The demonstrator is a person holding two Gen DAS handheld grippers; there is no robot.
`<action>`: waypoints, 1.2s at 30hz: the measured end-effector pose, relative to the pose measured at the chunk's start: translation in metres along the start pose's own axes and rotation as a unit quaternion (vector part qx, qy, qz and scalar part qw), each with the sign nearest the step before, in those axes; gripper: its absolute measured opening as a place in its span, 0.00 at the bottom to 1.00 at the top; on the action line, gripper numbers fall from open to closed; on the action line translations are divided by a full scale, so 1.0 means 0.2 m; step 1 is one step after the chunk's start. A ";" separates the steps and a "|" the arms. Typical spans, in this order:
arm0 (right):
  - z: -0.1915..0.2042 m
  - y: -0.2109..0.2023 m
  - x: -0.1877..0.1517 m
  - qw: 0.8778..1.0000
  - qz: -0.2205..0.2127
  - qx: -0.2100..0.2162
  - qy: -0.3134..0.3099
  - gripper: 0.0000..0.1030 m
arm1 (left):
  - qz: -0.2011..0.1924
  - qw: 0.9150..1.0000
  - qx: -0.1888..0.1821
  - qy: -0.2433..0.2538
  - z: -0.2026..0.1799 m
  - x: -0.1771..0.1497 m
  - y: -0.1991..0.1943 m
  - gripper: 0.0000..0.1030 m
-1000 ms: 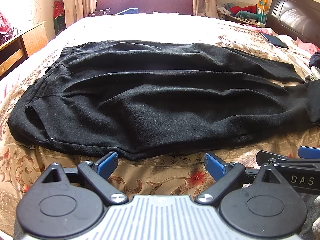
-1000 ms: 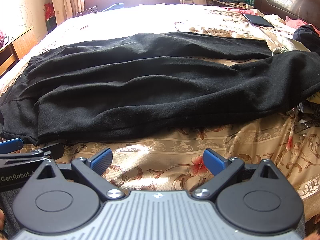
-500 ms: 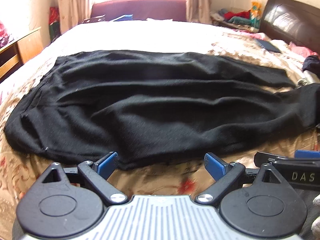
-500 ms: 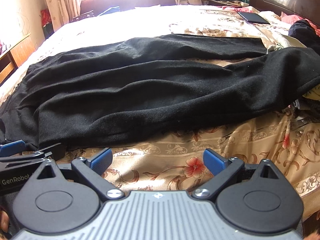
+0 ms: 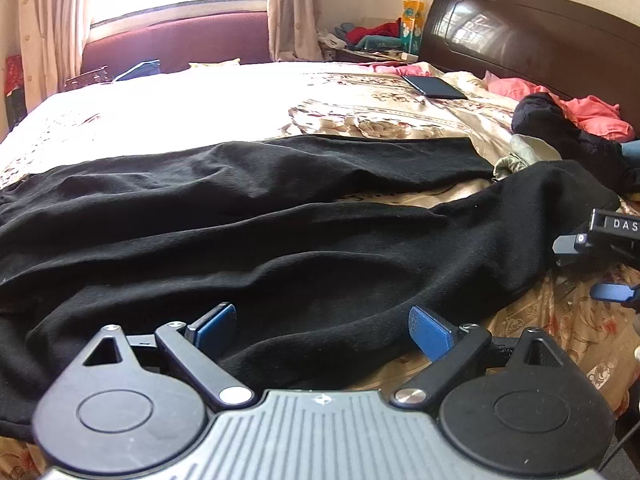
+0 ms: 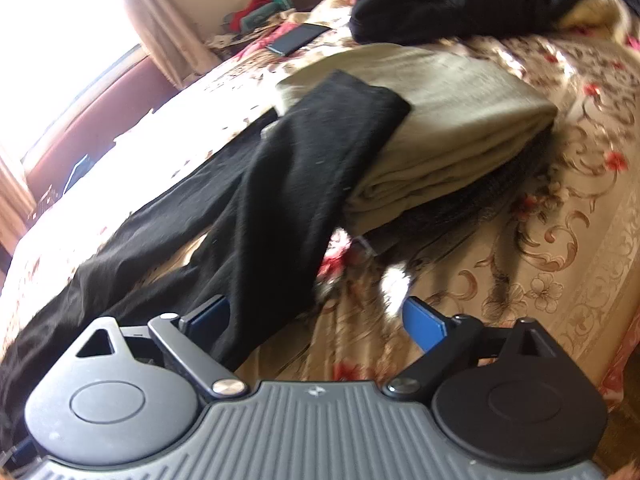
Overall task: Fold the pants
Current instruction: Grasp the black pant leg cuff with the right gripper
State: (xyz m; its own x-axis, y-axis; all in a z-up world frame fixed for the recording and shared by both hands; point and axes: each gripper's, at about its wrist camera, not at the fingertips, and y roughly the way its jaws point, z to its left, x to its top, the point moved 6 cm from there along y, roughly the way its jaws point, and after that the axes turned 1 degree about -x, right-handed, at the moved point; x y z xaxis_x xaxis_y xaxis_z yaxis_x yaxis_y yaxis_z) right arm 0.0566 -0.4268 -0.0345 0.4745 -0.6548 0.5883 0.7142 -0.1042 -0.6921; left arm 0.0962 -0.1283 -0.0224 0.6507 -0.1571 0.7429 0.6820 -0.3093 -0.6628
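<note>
Black pants [image 5: 248,240] lie spread flat across the bed, both legs running to the right. My left gripper [image 5: 324,326] is open, low over the near leg's edge. In the right wrist view the pants [image 6: 280,184] run away to the left, and the near leg's cuff rests on a folded olive blanket [image 6: 452,120]. My right gripper [image 6: 316,318] is open beside that leg, its left finger over the fabric. It also shows open at the right edge of the left wrist view [image 5: 592,268].
The bed has a floral beige cover [image 6: 520,264]. A dark headboard [image 5: 532,48] stands at the right. A dark tablet [image 5: 434,87], pink clothes [image 5: 580,110] and a black garment [image 5: 560,128] lie near it. A maroon sofa [image 5: 176,46] is under the window.
Both grippers have moved right along the pants and forward. The right gripper has swung toward the leg ends and tilted. Both stay open.
</note>
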 end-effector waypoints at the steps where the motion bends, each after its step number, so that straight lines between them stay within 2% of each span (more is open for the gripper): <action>1: -0.04 0.02 0.03 1.000 0.002 0.007 0.027 0.82 | 0.004 1.000 -0.005 0.004 -0.03 0.00 0.02 1.00; 3: -0.10 0.02 0.07 0.998 -0.003 0.022 0.060 0.77 | 0.012 1.000 -0.014 0.013 -0.07 0.00 0.05 1.00; 7: -0.10 -0.05 0.15 0.996 -0.034 0.041 0.065 0.75 | 0.019 0.999 -0.024 0.032 -0.14 -0.01 0.08 1.00; 13: -0.13 -0.06 0.31 0.996 -0.071 0.028 0.052 0.74 | 0.006 0.998 -0.040 0.044 -0.24 0.04 0.09 1.00; 16: -0.12 -0.05 0.36 0.995 -0.088 0.030 0.045 0.65 | 0.000 0.997 -0.051 0.050 -0.29 0.08 0.11 1.00; 18: -0.11 -0.01 0.39 0.995 -0.081 0.022 0.045 0.39 | -0.002 0.997 -0.056 0.057 -0.33 0.09 0.12 1.00; 21: -0.12 0.01 0.40 0.996 -0.070 0.029 0.053 0.21 | -0.001 0.996 -0.060 0.067 -0.36 0.09 0.13 1.00; 24: -0.12 -0.03 0.41 0.996 -0.061 0.044 0.053 0.09 | 0.002 0.996 -0.059 0.073 -0.37 0.08 0.14 1.00; 26: -0.09 -0.10 0.44 0.996 -0.066 0.055 0.035 0.08 | 0.000 0.995 -0.060 0.074 -0.38 0.10 0.14 1.00; 29: -0.01 -0.21 0.46 0.995 -0.084 0.056 -0.023 0.08 | -0.010 0.995 -0.062 0.073 -0.38 0.12 0.13 1.00; 31: 0.00 -0.21 0.43 0.995 -0.072 0.041 -0.046 0.07 | -0.014 0.996 -0.064 0.068 -0.38 0.13 0.12 1.00; 33: -0.05 -0.16 0.38 0.998 -0.048 0.022 -0.042 0.08 | -0.014 0.996 -0.068 0.063 -0.38 0.13 0.12 1.00; 36: -0.13 -0.09 0.31 1.000 -0.006 0.029 0.003 0.14 | -0.009 0.995 -0.072 0.070 -0.40 0.11 0.13 1.00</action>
State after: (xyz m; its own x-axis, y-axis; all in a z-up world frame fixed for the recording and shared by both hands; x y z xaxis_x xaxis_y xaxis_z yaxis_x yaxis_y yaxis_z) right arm 0.0592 -0.4859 0.0038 0.4627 -0.6584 0.5936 0.7482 -0.0691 -0.6599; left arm 0.1019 -0.2141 -0.0158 0.5791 -0.2759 0.7671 0.6315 -0.4433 -0.6361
